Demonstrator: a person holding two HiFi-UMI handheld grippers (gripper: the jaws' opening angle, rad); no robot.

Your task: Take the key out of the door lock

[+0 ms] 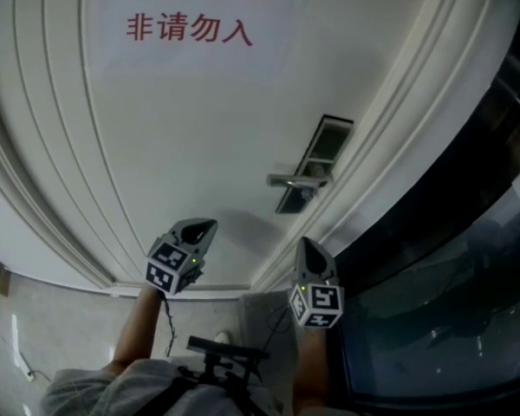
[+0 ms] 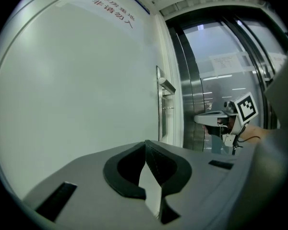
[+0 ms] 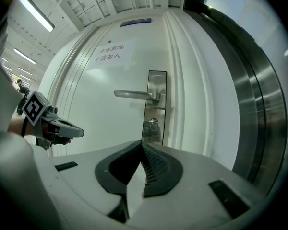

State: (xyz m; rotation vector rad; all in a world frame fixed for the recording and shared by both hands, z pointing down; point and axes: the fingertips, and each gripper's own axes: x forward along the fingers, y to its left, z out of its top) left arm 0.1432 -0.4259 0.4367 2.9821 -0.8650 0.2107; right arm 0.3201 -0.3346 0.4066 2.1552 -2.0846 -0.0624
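Our right gripper (image 3: 142, 146) has its jaws pressed together with nothing between them, and it aims at the lock plate (image 3: 156, 80) from well short of it. Our left gripper (image 2: 145, 145) is likewise closed and empty, facing the white door (image 2: 77, 90). The key (image 3: 154, 124) sits in the plate's lower half, under the lever handle (image 3: 134, 95). Its long axis seems square to the door face, head pointing out toward us.

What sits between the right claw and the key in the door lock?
Nothing: in the right gripper view the shut right claw faces the small metal key across open air.
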